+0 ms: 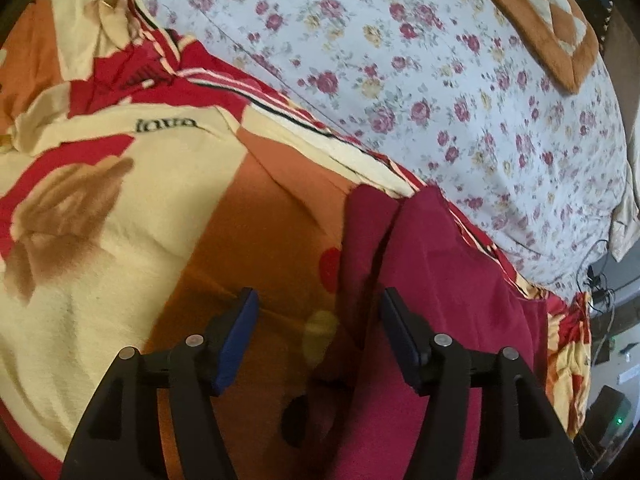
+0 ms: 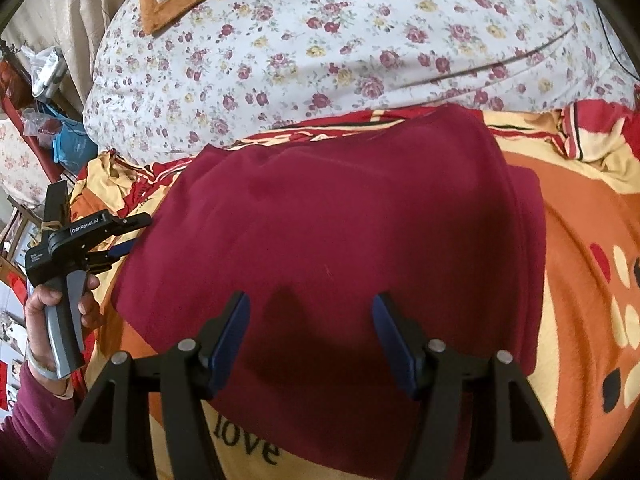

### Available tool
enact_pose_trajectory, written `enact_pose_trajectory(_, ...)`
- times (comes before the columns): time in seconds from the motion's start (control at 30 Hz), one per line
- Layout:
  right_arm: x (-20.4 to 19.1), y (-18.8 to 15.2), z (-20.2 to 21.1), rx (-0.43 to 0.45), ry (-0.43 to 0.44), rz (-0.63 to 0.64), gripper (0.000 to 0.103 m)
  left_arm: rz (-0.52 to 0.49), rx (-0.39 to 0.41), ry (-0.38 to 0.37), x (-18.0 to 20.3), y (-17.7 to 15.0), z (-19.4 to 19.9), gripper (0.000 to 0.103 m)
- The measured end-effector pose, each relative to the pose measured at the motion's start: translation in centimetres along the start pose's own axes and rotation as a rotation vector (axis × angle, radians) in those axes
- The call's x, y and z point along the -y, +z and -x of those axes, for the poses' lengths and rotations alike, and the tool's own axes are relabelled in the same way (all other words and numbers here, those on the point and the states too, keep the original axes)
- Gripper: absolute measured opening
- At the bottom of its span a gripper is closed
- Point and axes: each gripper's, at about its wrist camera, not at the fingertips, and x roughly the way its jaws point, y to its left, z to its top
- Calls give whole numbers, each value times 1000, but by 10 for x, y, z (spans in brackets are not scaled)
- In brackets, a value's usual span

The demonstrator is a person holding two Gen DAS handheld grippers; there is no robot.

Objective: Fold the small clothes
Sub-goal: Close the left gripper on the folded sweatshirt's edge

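A dark red garment (image 2: 332,232) lies folded flat on an orange, cream and red blanket (image 2: 592,240). In the left wrist view the garment (image 1: 448,280) fills the lower right, with a folded edge running down its left side. My left gripper (image 1: 318,304) is open and empty, over the garment's left edge and the blanket. It also shows in the right wrist view (image 2: 132,232), held in a hand at the garment's left side. My right gripper (image 2: 310,308) is open and empty, just above the garment's near part.
The blanket (image 1: 120,240) covers the near part of a bed with a white floral sheet (image 1: 440,80). An orange-bordered cushion (image 1: 552,20) lies at the far end. Cables and devices (image 1: 600,288) are on the floor to one side. Cluttered shelves (image 2: 44,92) stand beyond the bed.
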Motion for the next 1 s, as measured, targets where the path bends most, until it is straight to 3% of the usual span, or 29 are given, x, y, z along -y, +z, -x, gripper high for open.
enact_pose_trajectory(0.2,-3,-1,-1,-3,3,13,72,-51,0,31,10,-5,-8,58)
enact_pose_trajectory(0.33,1,0,-1,-1,19,8,72,-46,-57,-43,17,-8,-18,58)
enact_pose_trajectory(0.5,4,0,-1,5,38,-9,73,-87,-75,-50,29,-13,-22,58)
enact_pose_trajectory(0.8,4,-1,-2,15,52,-4,76,-29,-100,-143,23,-10,-17,17)
enact_pose_trajectory(1.0,4,2,0,14,50,-25,76,-38,-106,-195,26,-7,-12,15)
